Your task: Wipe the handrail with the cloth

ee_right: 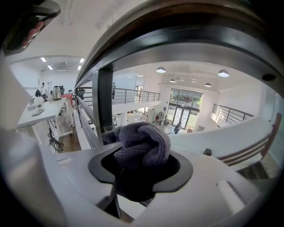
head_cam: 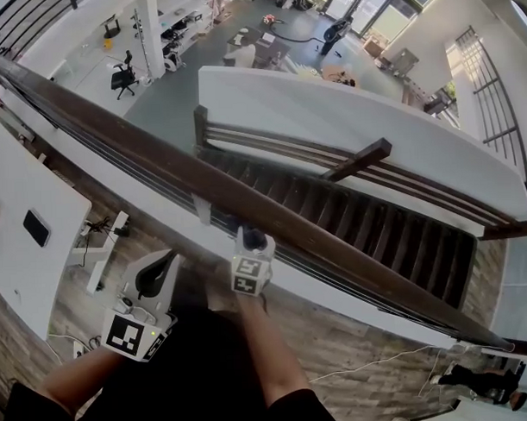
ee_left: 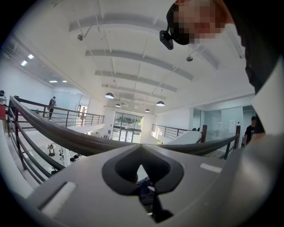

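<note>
Right gripper view, right tongs (ee_right: 140, 165) pinching cloth (ee_right: 143, 141), handrail (ee_right: 186, 26) cropped above, left tongs (ee_left: 142, 166) pressed together.

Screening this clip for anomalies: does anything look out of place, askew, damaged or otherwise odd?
Nothing stands out. The right claw grips a bunched grey cloth close under the wooden handrail; the left claw is shut and empty, held back from the rail. No damage or spill shows.

Cloth (ee_right: 142, 142) in right claw (head_cam: 252, 241), below handrail (head_cam: 140, 136).
</note>
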`<state>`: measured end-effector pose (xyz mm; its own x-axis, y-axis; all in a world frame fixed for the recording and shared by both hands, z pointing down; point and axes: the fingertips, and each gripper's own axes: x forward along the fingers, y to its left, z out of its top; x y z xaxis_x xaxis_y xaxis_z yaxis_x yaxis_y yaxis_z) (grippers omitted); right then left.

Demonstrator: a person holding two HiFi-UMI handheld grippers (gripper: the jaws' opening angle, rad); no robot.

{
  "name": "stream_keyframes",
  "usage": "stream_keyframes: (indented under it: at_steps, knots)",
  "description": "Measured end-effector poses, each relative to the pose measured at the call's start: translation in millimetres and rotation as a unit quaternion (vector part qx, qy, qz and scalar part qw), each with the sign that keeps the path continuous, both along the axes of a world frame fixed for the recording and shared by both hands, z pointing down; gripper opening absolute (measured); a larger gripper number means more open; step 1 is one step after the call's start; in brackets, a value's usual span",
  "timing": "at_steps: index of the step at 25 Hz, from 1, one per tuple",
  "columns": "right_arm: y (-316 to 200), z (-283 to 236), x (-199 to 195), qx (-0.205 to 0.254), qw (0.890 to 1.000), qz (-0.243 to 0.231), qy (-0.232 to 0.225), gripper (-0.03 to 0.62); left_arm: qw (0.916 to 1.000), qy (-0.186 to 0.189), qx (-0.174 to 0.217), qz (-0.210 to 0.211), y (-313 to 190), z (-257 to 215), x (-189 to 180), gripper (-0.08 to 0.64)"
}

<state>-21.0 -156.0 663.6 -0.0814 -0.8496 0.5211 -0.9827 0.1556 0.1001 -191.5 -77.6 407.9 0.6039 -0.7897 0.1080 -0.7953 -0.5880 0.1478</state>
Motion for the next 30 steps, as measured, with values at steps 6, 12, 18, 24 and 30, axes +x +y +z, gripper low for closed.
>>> stream_keyframes:
  at_steps: [6, 12, 18, 24, 30]
  knots:
    - [12, 2, 18, -0.007, 1.0, 0.014, -0.018, 0.183, 1.0, 0.003, -0.005, 0.007, 5, -1, 13, 0.0]
    - [21, 5, 38, -0.016, 0.999, 0.025, -0.013, 0.183, 0.9999, 0.003, -0.008, 0.015, 9, -2, 27, 0.0]
    - [29, 8, 50, -0.024, 0.999, 0.027, -0.012, 0.183, 0.9998, 0.003, -0.009, 0.02, 15, -5, 38, 0.0]
    - [37, 8, 62, -0.03, 0.999, 0.025, -0.005, 0.184, 0.9997, 0.004, -0.013, 0.022, 18, -8, 46, 0.0]
    - [52, 11, 80, -0.047, 0.999, 0.021, -0.001, 0.184, 0.9995, 0.004, -0.009, 0.032, 26, -17, 65, 0.0]
